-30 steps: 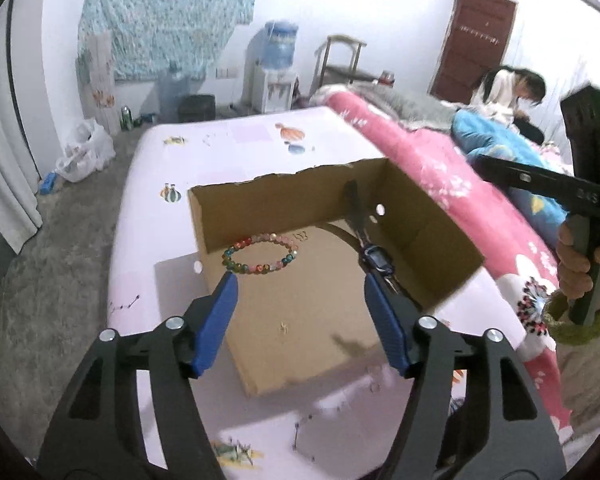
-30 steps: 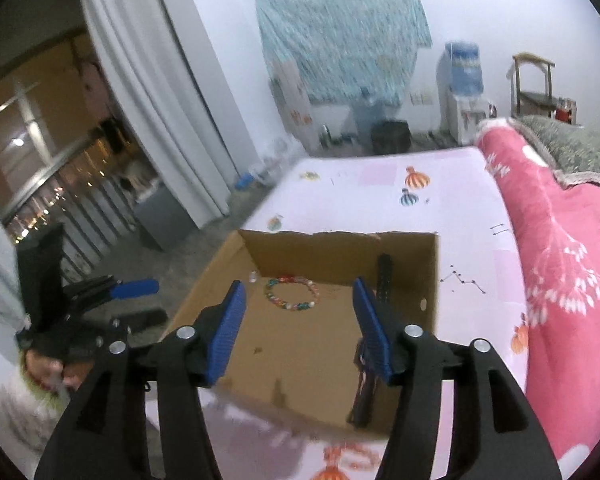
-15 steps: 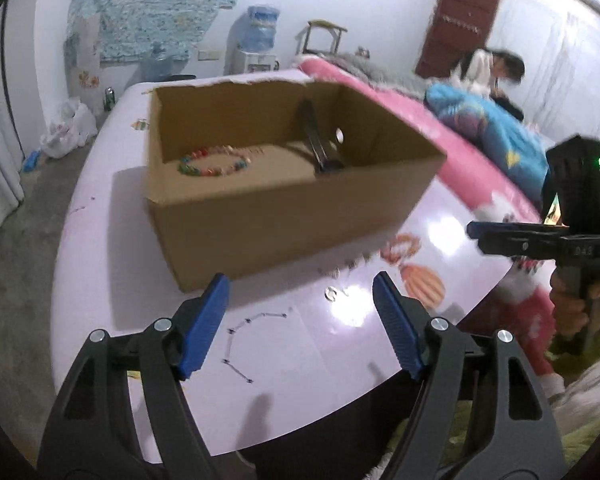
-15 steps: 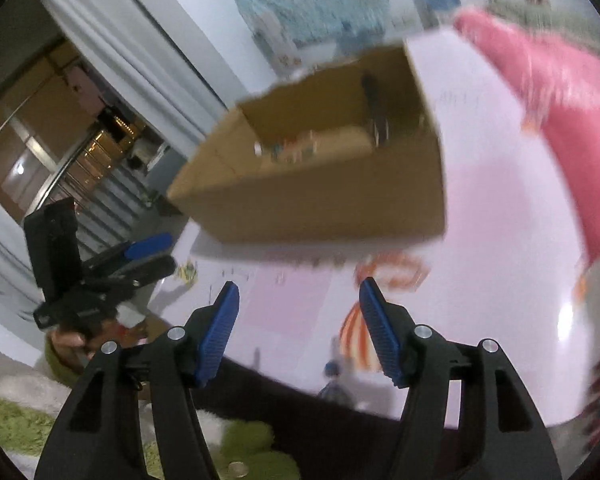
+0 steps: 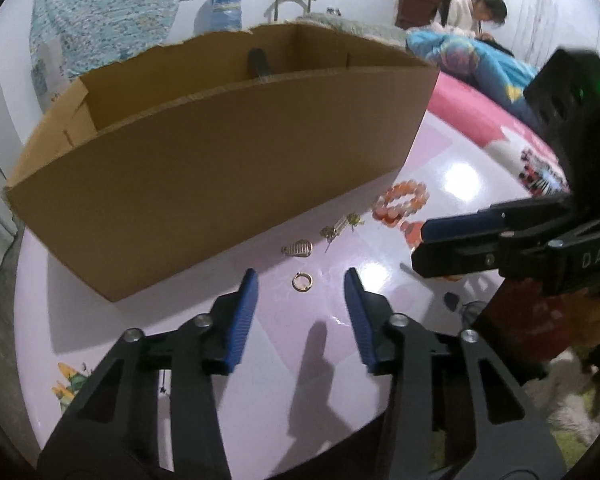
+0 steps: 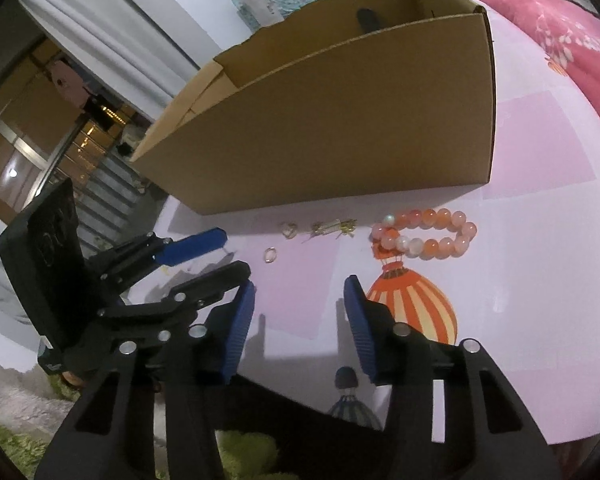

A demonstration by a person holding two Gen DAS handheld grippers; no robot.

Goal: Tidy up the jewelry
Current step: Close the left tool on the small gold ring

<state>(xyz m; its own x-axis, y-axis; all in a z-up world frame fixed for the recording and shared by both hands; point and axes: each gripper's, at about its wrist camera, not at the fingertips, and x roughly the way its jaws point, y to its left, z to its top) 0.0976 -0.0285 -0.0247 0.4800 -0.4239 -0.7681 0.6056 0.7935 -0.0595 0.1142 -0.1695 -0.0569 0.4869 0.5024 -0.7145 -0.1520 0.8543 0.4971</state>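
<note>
**Operator:** On the pink table [image 5: 396, 320], just in front of the cardboard box [image 5: 228, 168], I have a row of small pieces. From my left wrist camera, a gold ring [image 5: 302, 281] lies on the table just ahead of the left gripper [image 5: 300, 285], roughly in line with the gap between the blue pads. Those jaws stand wide apart and grip nothing.

**Observer:** What else lies near that ring?

**Operator:** Beyond it, closer to the box wall, a ribbed metal charm [image 5: 298, 248], then a thin gold hairpin-like piece [image 5: 340, 227], then an orange bead bracelet [image 5: 401, 203] further to the right. None of them touch the box. The same row shows from the right wrist: ring [image 6: 269, 255], charm [image 6: 289, 229], gold piece [image 6: 334, 227], bracelet [image 6: 424, 233].

**Observer:** And your right gripper?

**Operator:** My right gripper [image 6: 299, 289] hovers over the table edge above a printed orange balloon [image 6: 412, 308], pads spread well apart, holding nothing. The bracelet sits ahead of it, slightly right. In the left view it reaches in from the right side [image 5: 440, 244].

**Observer:** Anything inside the box?

**Operator:** Only a dark upright tip [image 5: 259, 63] pokes above the near wall; I cannot tell what else is inside. A person [image 5: 476, 12] sits beyond the pink bedding [image 6: 540, 12].
</note>
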